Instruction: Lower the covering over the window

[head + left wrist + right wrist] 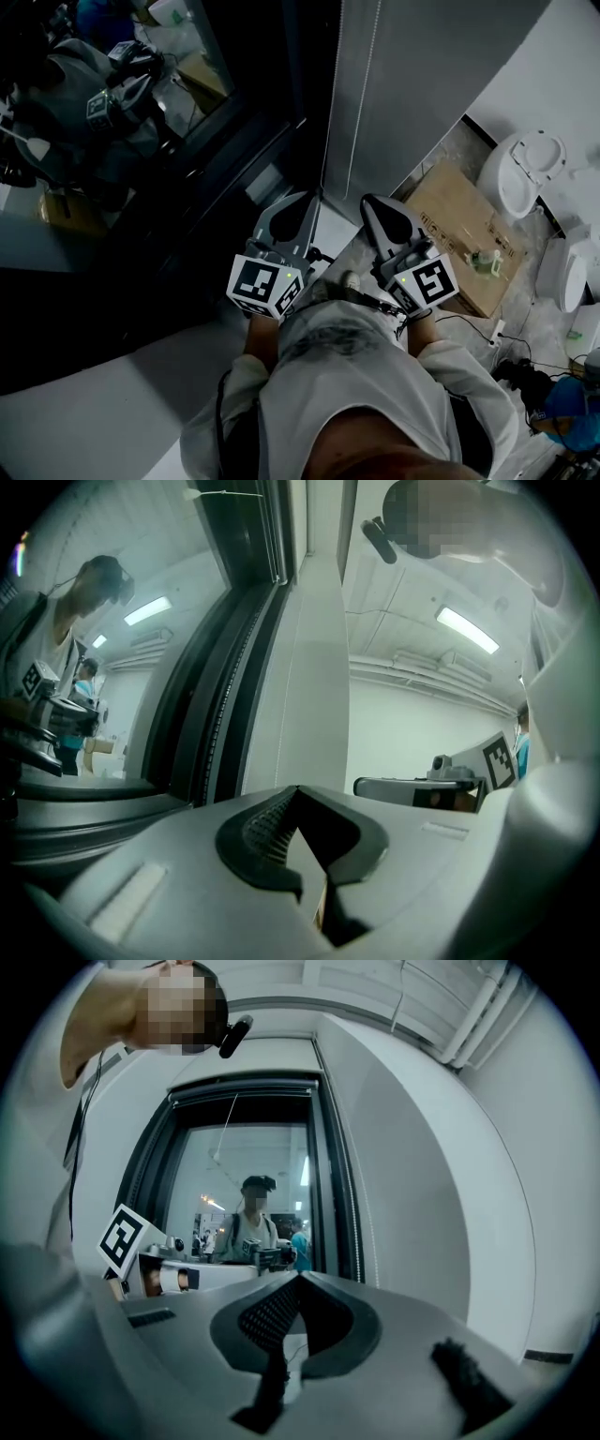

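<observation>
Covering (242,1091) first: it seems to be drawn right up at the head of the window (239,1194), where a dark band crosses just under the top of the frame, though the wide-angle right gripper view is too small there to be sure. The window itself is a tall pane in a dark frame, uncovered, and it mirrors a bright room behind. To its right a plain pale wall (422,1204) runs away from the frame. The glass shows the reflection of the person (248,1227), who stands close in front of it in a light shirt (356,375) and holds both tools out level toward the pane. In the head view a flattened cardboard box (464,239) lies on the floor to the right of the person, with a white toilet bowl (525,173) just beyond its far corner. The left gripper (298,791) has its jaws closed together with nothing between them, pointing at the left side of the frame. The right gripper (300,1277) likewise has its jaws brought together at the tips and carries nothing; it faces the middle of the pane. The two tools sit side by side, near each other but apart, each with its marker cube (265,286) at the back. A thin beaded cord (366,1222) hangs down along the right edge of the frame, clear of both grippers.
</observation>
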Available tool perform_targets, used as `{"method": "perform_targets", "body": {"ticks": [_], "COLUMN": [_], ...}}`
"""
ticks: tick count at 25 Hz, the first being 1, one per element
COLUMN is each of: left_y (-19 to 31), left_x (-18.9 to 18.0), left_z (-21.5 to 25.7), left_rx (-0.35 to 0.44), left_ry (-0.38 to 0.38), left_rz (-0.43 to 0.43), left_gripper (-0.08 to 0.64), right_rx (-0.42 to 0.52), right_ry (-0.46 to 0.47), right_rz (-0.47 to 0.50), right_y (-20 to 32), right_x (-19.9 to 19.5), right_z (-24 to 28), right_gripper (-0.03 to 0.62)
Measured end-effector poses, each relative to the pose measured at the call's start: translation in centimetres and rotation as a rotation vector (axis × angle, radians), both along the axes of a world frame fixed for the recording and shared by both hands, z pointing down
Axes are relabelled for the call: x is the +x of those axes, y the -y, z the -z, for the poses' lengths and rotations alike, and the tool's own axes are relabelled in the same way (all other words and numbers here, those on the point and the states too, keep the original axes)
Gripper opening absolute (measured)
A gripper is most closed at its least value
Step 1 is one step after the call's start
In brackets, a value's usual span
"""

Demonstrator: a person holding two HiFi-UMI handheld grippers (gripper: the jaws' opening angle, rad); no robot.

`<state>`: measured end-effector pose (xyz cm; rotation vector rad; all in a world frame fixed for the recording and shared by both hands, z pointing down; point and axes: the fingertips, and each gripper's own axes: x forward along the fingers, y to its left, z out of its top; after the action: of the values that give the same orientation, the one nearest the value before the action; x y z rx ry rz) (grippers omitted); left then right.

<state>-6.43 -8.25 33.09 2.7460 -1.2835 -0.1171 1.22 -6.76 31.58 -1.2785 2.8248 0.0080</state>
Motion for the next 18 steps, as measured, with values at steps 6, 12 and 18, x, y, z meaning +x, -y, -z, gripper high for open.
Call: {"method": "perform_targets", "body": {"ticks": [6,12,18], "left_y": [2.3,4.8,6.9], "left_x": [0.7,2.1,3.4], "left_z": [-0.1,-0.3,-0.1], "left_rx": [0.008,0.01,0.024], "left_ry": [0.015,0.034,0.04], "left_rz": [0.022,0.052,0.083], "left_gripper": [0.009,0.009,0.011], "right_rx": [0.007,0.0,0.007], "right_ry": [-0.038,-0.033,-0.028], "right_rz": [0.018,0.048,0.093], "right_y": [1.5,3.6,4.7], "right_x": [0.2,1.2,1.6], "right_z": [-0.5,-0.8,-0.5], "right_gripper": [0.017,0.017,0.017]}}
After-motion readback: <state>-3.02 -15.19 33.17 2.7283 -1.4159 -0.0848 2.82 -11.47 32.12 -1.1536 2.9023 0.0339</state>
